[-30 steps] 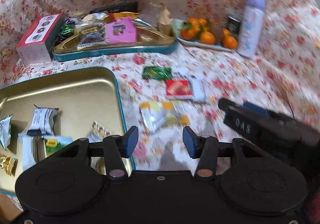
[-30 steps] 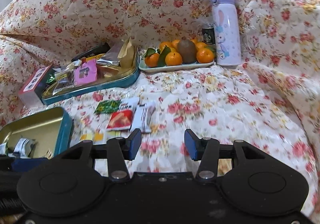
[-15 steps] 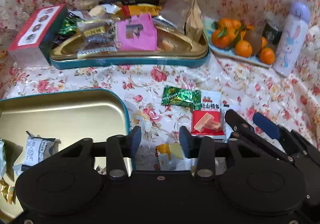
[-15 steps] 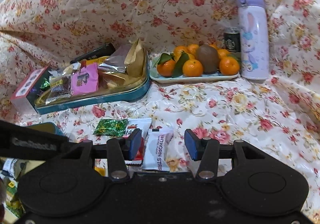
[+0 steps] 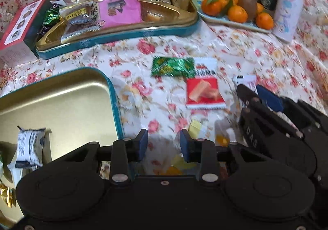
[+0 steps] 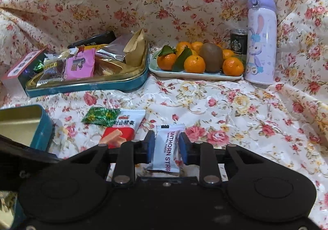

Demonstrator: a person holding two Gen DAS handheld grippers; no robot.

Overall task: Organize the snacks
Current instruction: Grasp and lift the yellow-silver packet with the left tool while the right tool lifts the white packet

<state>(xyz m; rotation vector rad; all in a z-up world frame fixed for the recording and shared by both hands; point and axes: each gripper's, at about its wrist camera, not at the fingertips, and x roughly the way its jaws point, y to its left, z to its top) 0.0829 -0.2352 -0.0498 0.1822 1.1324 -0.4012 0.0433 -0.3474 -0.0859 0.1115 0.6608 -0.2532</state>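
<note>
snack packet [image 6: 166, 148], white, lay on the floral cloth [image 6: 235, 111] between the right gripper [image 6: 166, 148]'s parted, unclosed fingers. left gripper [image 5: 163, 144] gaped empty beside the near tin [image 5: 61, 94]; farther off, the full tin [image 6: 86, 86].

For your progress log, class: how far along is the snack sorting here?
Partly done. A few packets already lie in the near tin. In hand: the right gripper is open around the white packet, not yet closed; the left gripper is open and holds nothing. Left on the cloth: the green packet, red packet and yellow packet.
</note>
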